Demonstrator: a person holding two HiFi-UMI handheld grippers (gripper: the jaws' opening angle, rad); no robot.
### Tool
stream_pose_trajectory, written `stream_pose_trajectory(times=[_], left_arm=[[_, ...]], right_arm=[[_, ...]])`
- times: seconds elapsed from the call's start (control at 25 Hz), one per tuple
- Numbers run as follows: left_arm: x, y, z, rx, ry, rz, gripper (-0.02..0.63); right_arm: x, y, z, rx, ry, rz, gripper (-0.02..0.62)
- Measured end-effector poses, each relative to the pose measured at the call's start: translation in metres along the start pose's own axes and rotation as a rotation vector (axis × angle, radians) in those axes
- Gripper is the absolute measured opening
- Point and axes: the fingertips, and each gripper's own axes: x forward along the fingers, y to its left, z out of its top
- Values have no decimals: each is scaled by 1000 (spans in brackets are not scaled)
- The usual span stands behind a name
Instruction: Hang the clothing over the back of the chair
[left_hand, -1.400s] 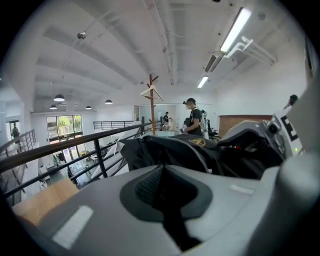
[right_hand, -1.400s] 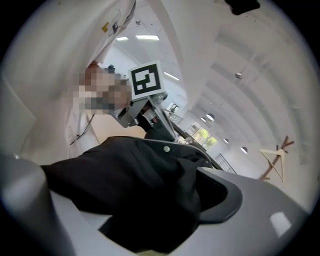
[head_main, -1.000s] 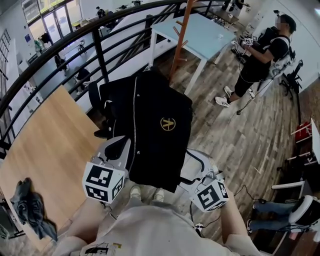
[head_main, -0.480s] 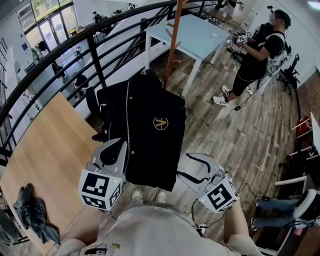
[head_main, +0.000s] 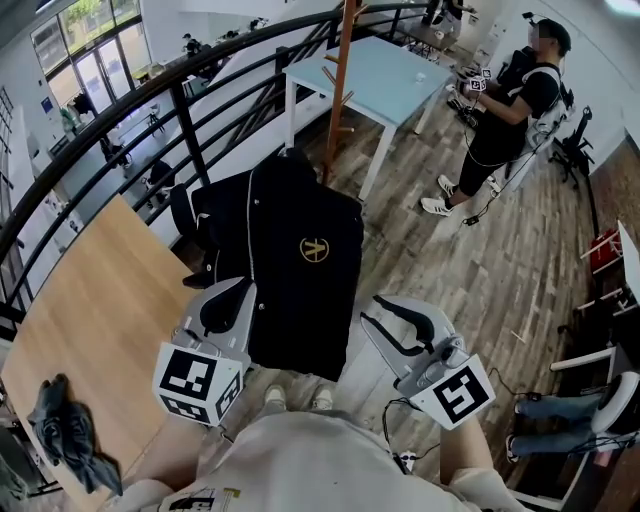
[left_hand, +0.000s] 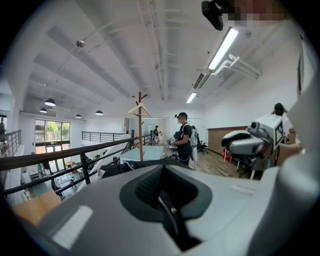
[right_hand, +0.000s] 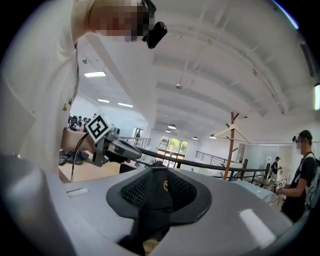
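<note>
Hanging jacket (head_main: 300, 262) edge between left gripper (head_main: 245, 290) fingers (head_main: 236, 302)

The black zip jacket with a gold emblem (head_main: 300, 270) covers nearly all of what it hangs on. Only a dark upright piece (head_main: 186, 212) shows at its left side, too little to name it. In the head view the jacket's edge also hides the jaw tips of the left hand-held gripper (head_main: 238, 298). The wooden coat stand (head_main: 338, 90) is cut off by the top edge. At the near corner of the light wooden surface (head_main: 110, 290) lies a crumpled dark grey cloth (head_main: 62, 432), too bunched to identify.
</note>
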Motion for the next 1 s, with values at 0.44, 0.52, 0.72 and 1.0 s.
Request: stream_pose_trajectory(times=[0.44, 0.52, 0.72, 1.0], left_arm=[[-5, -14, 47, 23, -151, -24, 5], [-10, -18, 53, 32, -177, -31, 5], [-18, -30, 58, 77, -205, -27, 5], [-21, -45, 40, 58, -172, -53, 5]], right_arm=[[-16, -37, 75, 250, -270, -191, 14], [-17, -35, 78, 254, -269, -197, 7], [-15, -22, 72, 264, -257, -189, 2], [-9, -8, 48, 259, -211, -230, 0]])
